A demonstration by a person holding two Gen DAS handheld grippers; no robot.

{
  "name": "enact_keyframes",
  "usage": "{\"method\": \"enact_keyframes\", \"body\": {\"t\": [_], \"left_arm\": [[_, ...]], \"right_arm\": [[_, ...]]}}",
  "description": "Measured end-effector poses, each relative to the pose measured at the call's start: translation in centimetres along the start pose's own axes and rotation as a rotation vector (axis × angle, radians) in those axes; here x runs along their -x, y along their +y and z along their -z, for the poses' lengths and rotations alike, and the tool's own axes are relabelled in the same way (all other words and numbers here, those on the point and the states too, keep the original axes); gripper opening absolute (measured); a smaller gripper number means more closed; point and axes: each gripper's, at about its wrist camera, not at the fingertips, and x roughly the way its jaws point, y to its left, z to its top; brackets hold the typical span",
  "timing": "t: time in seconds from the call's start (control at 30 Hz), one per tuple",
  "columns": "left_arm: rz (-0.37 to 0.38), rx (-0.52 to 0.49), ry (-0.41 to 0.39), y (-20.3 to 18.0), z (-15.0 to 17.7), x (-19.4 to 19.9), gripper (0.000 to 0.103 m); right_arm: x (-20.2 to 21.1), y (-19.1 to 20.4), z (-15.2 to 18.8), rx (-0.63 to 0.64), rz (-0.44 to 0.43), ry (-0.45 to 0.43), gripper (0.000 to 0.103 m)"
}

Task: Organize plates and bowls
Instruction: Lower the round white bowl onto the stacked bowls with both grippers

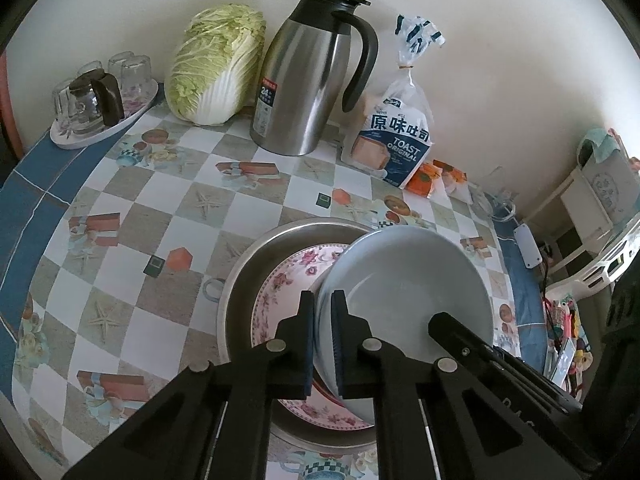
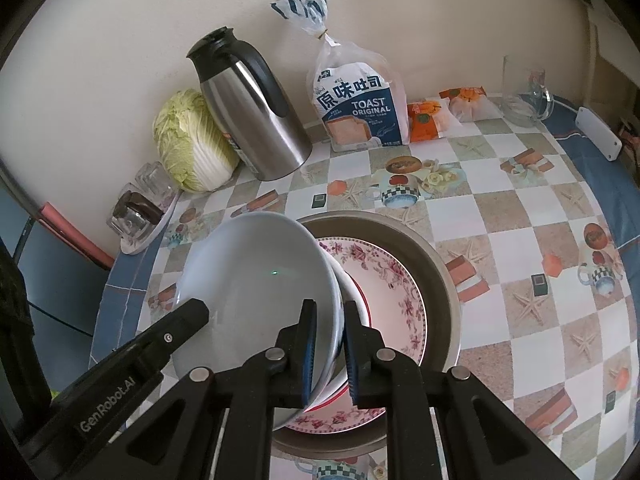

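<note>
A white bowl [image 1: 408,292] [image 2: 256,280] is held tilted between both grippers, just above a pink floral plate [image 1: 288,284] [image 2: 392,280] that lies inside a wide steel basin [image 1: 256,256] [image 2: 432,256]. My left gripper [image 1: 323,344] is shut on the bowl's left rim. My right gripper [image 2: 330,348] is shut on its right rim. In the right wrist view a red-rimmed bowl [image 2: 352,292] shows right under the white bowl. Each gripper's finger shows in the other's view, reaching over the bowl.
Along the wall stand a napa cabbage [image 1: 216,64], a steel thermos jug [image 1: 308,76], a toast bag [image 1: 396,128], orange snack packets [image 2: 428,120] and a glass jug [image 2: 524,92]. A tray of glasses [image 1: 100,100] sits at the table's left edge.
</note>
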Motion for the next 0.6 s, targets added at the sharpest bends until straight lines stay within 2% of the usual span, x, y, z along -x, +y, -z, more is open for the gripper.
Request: {"method": "enact_keyframes", "body": {"t": [0.4, 0.6], "left_arm": [[-0.005, 0.006, -0.003, 0.13, -0.07, -0.07, 0.006], [-0.008, 0.012, -0.002, 0.29, -0.16, -0.08, 0.005]], "right_arm": [[0.28, -0.43, -0.22, -0.033, -0.026, -0.016, 0.017], [0.92, -0.31, -0.45, -0.039, 0.003, -0.058, 0.020]]}}
